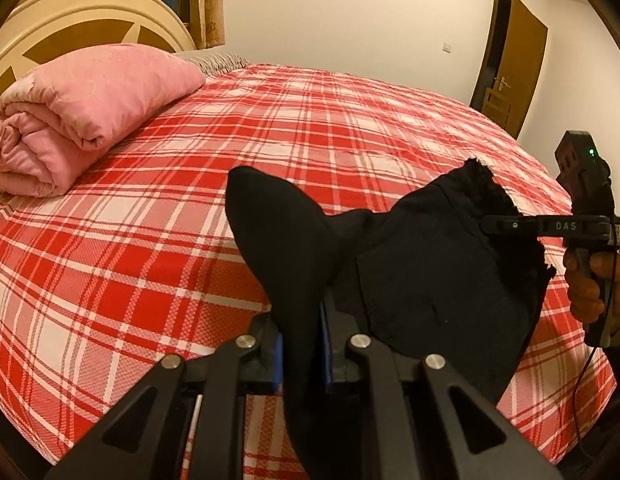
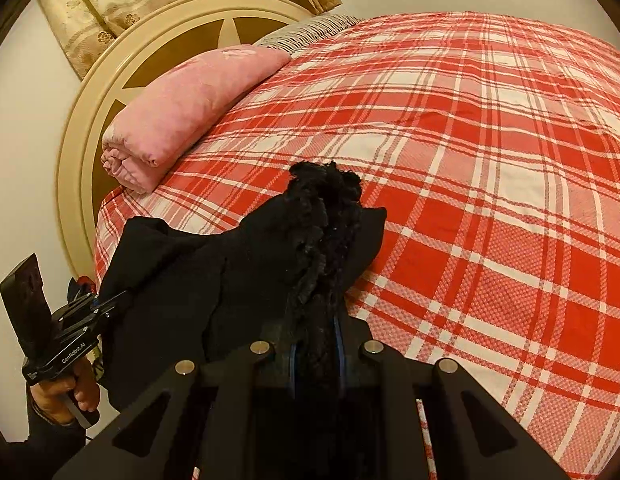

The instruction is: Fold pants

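Both claws were clenched on the black pants (image 1: pixel 422 264), holding them up over the near edge of the bed (image 1: pixel 350 128). The left claw (image 1: pixel 300 344) had a fold of smooth fabric pinched between its blue pads, and a flap of cloth stood up above the grip. The right claw (image 2: pixel 316 356) gripped a fuzzy-lined edge, probably the waistband, with the fleece bunched between its pads and rising ahead of it.

The cloth ran slack between the two grips and sagged in the middle. From the left wrist view, the right claw sat off to the side at about the same height, a hand (image 1: pixel 590 288) wrapped around its handle. That spacing looked deliberate: two separate holds at a like height keep the garment spread rather than bunched, so it can be laid flat on the plaid cover before any fold is made.

The pants hung mostly in the air near the edge; whether their lower part touched the bed could not be told. A rolled pink quilt (image 1: pixel 82 120) lay well apart by the headboard (image 2: pixel 110 92), leaving the middle of the bed free for spreading. The folding itself seemed not yet begun.
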`<state>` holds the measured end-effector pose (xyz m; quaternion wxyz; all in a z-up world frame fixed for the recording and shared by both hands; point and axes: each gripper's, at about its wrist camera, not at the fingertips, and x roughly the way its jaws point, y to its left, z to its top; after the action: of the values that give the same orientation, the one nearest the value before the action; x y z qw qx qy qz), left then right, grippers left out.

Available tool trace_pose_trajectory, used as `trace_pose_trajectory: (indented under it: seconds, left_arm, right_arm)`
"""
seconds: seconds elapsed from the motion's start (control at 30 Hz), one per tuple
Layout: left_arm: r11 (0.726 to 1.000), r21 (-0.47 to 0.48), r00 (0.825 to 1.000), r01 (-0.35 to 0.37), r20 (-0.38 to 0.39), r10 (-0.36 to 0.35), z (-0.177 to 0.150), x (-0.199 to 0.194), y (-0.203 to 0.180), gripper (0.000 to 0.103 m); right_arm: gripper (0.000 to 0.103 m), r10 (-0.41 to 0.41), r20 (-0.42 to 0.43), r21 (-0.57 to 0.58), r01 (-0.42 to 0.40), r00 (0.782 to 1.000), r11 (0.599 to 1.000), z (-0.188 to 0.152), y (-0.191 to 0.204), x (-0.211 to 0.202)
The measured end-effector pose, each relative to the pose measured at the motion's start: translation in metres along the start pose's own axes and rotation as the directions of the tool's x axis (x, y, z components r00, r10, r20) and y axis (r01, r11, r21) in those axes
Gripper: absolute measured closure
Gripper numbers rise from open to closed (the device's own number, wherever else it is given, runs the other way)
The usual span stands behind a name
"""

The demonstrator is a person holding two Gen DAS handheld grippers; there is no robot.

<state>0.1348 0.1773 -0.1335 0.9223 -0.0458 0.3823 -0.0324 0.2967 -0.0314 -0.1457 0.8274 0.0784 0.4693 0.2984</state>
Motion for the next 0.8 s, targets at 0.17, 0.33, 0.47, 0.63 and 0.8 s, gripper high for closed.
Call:
trace_pose_trajectory:
  seconds: [0.17, 0.33, 0.47, 0.63, 0.8]
  left_arm:
    - [1.0, -0.004, 1.0, -0.012, -0.009, 0.012, -0.004, 0.008, 0.003, 0.082]
    - [0.999, -0.012, 0.999, -0.035, -0.024, 0.035, -0.009, 0.019, 0.009, 0.067]
    - [0.998, -0.023, 0.998, -0.057, -0.023, 0.057, -0.014, 0.025, 0.015, 0.048]
    - [0.994, -0.028, 0.994, -0.106, -0.006, 0.105, -0.019, 0.03, 0.018, 0.026]
    - [0.986, -0.076, 0.989, -0.146, -0.018, 0.145, -0.022, 0.027, 0.028, 0.002]
  right_arm:
    - [0.087, 0.004, -0.008, 0.025, -0.003, 1.0, 1.0, -0.001, -0.007, 0.005]
    - [0.083, -0.002, -0.019, 0.037, 0.003, 1.0, 0.999, -0.001, -0.014, 0.012]
    - [0.074, -0.037, -0.028, 0.022, 0.038, 0.999, 0.999, -0.002, -0.015, 0.018]
    - [0.038, -0.052, -0.015, 0.082, 0.053, 0.999, 0.995, -0.006, -0.032, 0.017]
    - [0.03, -0.045, 0.014, 0.14, 0.043, 0.999, 0.989, -0.016, -0.041, -0.005]
